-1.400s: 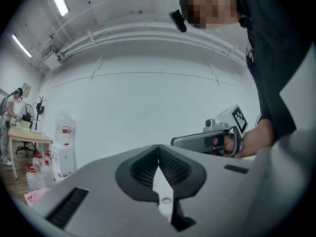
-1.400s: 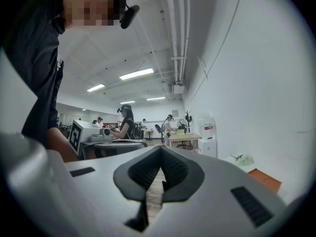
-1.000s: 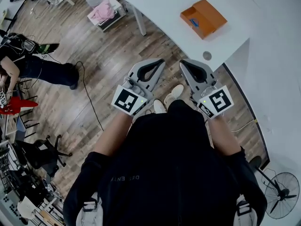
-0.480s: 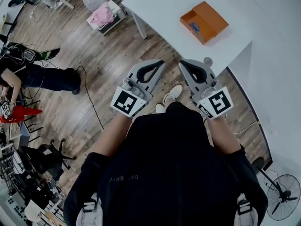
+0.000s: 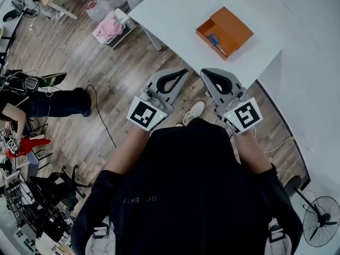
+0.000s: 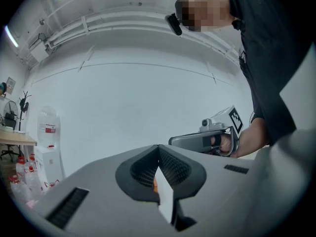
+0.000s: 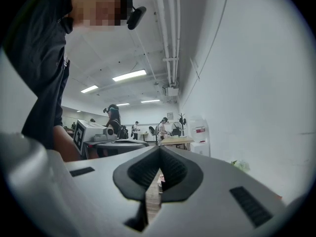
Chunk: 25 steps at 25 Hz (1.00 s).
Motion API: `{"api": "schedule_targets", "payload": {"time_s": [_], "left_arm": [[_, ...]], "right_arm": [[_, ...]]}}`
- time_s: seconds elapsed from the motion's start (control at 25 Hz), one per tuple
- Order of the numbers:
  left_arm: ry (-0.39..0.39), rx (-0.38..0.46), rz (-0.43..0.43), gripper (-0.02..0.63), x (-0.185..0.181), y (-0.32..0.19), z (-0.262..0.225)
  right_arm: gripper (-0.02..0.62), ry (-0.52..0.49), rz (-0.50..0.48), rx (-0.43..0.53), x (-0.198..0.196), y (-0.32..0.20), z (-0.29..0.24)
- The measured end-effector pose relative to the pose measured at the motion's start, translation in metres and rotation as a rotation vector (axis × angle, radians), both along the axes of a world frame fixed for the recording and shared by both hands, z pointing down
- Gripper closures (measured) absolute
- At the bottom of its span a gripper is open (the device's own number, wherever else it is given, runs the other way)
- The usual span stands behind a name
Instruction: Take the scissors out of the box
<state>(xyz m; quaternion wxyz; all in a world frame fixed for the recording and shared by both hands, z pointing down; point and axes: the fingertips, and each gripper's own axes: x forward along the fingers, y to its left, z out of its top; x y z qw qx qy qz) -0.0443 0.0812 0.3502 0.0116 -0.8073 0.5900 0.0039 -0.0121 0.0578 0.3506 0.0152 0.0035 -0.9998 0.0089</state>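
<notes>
You're at the approach stage: your left gripper [image 5: 182,72] and right gripper [image 5: 205,72] are both closed and empty, short of the table [image 5: 175,9]. The scissors [image 5: 214,39] lie in the orange box [image 5: 236,28]. Next, reach over, open one gripper and pinch them.
</notes>
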Motion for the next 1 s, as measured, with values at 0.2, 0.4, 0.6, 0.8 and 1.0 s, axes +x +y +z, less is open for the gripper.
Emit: {"api": "schedule_targets", "payload": {"time_s": [0.2, 0.4, 0.6, 0.8, 1.0], "left_arm": [[-0.002, 0.001, 0.018, 0.586, -0.002, -0.033, -0.003], [-0.005, -0.013, 0.026, 0.586, -0.005, -0.061, 0.000], [-0.007, -0.002, 0.044, 0.586, -0.003, -0.082, 0.001], [0.004, 0.002, 0.072, 0.586, 0.003, -0.101, 0.002], [0.003, 0.003, 0.105, 0.586, -0.002, -0.125, 0.007]], "right_arm": [[0.589, 0.009, 0.014, -0.015, -0.001, -0.034, 0.003], [0.589, 0.015, 0.026, -0.019, -0.001, -0.061, 0.008], [0.589, 0.007, 0.047, -0.024, 0.002, -0.084, 0.009], [0.589, 0.016, 0.074, -0.015, 0.005, -0.101, 0.009], [0.589, 0.032, 0.107, -0.021, 0.001, -0.121, 0.016]]}}
